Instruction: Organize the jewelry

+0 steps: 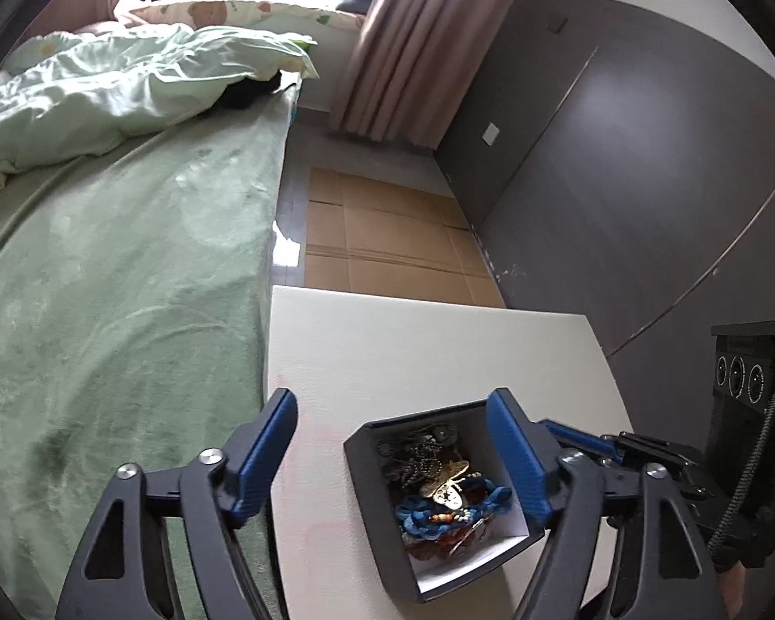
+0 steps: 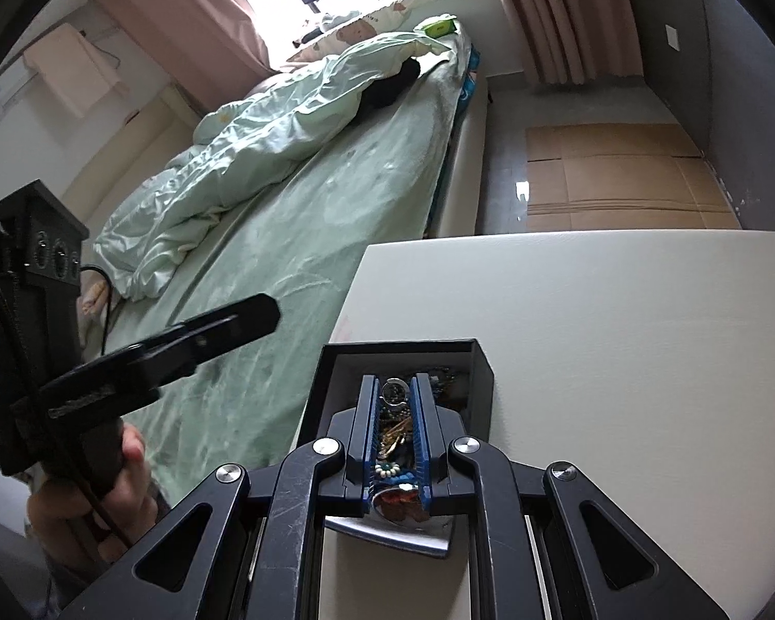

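1. The left gripper (image 1: 392, 408) has its blue ribbed fingers (image 1: 266, 444) spread wide apart, gripping nothing; one finger sits over the bare worktop, the other beside the far right corner of the box.
2. The right gripper (image 2: 393, 387) reaches down into the box, its blue fingers (image 2: 367, 423) drawn close together with only a narrow gap; whether they pinch any piece cannot be told.
3. The box (image 1: 372, 506) is dark, square and shallow, with matt black walls and a pale lining, and it rests on the worktop near its front left part.
4. The jewelry (image 1: 442, 491) lies heaped inside the box: a dark beaded chain, a flat gold-toned pendant, a blue braided cord, small white and orange beads, and amber-brown stones.
5. The worktop (image 1: 413, 346) is a smooth, off-white rectangular slab with a rounded corner.
6. Beyond it, flattened brown cardboard (image 1: 387, 237) lies on the glossy floor beside a grey wall.
7. The bed (image 1: 119, 284) stands beside the worktop, covered in a soft pale-green sheet, with a crumpled satin-like quilt (image 1: 129, 88) further up.
8. Pleated pink curtains (image 1: 413, 36) hang by the bright window.
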The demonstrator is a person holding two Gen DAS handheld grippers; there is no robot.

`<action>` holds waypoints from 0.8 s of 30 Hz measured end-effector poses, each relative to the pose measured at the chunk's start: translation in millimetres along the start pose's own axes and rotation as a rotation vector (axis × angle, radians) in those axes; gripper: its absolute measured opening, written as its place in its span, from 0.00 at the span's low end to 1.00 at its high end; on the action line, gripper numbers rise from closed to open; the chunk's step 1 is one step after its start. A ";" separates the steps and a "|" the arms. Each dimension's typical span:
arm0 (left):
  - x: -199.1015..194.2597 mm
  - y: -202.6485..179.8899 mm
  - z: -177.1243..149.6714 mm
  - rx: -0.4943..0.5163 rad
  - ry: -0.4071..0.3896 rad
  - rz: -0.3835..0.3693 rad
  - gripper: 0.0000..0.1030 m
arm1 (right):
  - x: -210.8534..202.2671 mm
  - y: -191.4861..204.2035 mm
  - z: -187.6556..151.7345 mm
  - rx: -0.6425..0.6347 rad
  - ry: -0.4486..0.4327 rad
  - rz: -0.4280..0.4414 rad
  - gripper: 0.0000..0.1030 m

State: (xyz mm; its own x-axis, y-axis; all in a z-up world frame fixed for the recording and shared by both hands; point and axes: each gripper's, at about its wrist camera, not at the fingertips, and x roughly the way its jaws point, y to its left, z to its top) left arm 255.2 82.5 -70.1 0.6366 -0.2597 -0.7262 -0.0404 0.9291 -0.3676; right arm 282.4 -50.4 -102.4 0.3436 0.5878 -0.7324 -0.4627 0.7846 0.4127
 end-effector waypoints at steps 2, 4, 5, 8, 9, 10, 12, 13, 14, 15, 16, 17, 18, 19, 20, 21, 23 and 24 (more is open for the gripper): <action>-2.3 2.7 0.6 -0.005 0.001 -0.005 0.76 | 0.7 5.1 3.3 -0.024 -0.005 -0.042 0.15; -6.6 3.0 0.8 -0.003 -0.005 -0.012 0.77 | 0.0 5.5 5.3 -0.022 -0.007 -0.047 0.39; -9.3 2.6 0.9 -0.004 -0.010 -0.017 0.79 | -3.3 4.9 5.0 -0.018 -0.022 -0.051 0.53; -19.8 -0.6 1.4 -0.003 -0.035 -0.025 0.87 | -14.3 2.2 3.2 -0.002 -0.039 -0.055 0.54; -23.0 -2.2 1.3 0.000 -0.042 -0.025 0.89 | -19.1 1.1 2.1 0.004 -0.044 -0.052 0.54; -26.4 -4.5 1.4 0.004 -0.049 -0.026 0.89 | -21.9 0.0 1.2 0.008 -0.047 -0.057 0.55; -32.8 -8.8 1.1 0.013 -0.059 -0.029 0.91 | -29.9 -0.8 -1.8 0.017 -0.054 -0.069 0.55; -36.6 -11.1 0.3 0.019 -0.061 -0.031 0.92 | -34.6 -1.4 -3.9 0.021 -0.057 -0.072 0.55; -40.8 -13.3 -0.9 0.024 -0.062 -0.031 0.94 | -38.4 -1.6 -5.6 0.025 -0.060 -0.077 0.55; -44.8 -14.9 -2.1 0.028 -0.065 -0.027 0.95 | -42.9 -2.1 -7.2 0.029 -0.065 -0.090 0.55; -50.2 -17.2 -3.5 0.033 -0.073 -0.019 0.96 | -48.4 -3.0 -8.4 0.034 -0.072 -0.114 0.55; -56.1 -20.9 -5.2 0.043 -0.083 -0.009 0.98 | -54.2 -3.9 -9.0 0.038 -0.079 -0.132 0.61; -61.2 -24.8 -6.6 0.052 -0.095 -0.003 1.00 | -60.2 -4.5 -9.6 0.043 -0.090 -0.143 0.71; -67.0 -29.2 -8.8 0.061 -0.106 0.003 1.00 | -67.9 -5.1 -10.6 0.050 -0.106 -0.147 0.76; -72.0 -34.0 -11.5 0.068 -0.113 0.011 1.00 | -75.5 -4.9 -11.8 0.054 -0.120 -0.147 0.80; -75.8 -39.3 -14.6 0.077 -0.117 0.020 1.00 | -82.7 -4.4 -13.1 0.057 -0.131 -0.148 0.81; -82.4 -48.3 -20.8 0.094 -0.132 0.051 1.00 | -97.1 -2.3 -17.2 0.055 -0.151 -0.153 0.86; -85.5 -52.1 -24.0 0.100 -0.142 0.068 1.00 | -103.8 -0.8 -19.7 0.052 -0.162 -0.159 0.92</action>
State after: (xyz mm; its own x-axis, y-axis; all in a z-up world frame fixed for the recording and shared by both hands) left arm 184.4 49.9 -2.8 0.7379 -0.1625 -0.6551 -0.0146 0.9665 -0.2562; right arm 231.0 -115.9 -37.4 0.5378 0.4763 -0.6956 -0.3505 0.8767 0.3293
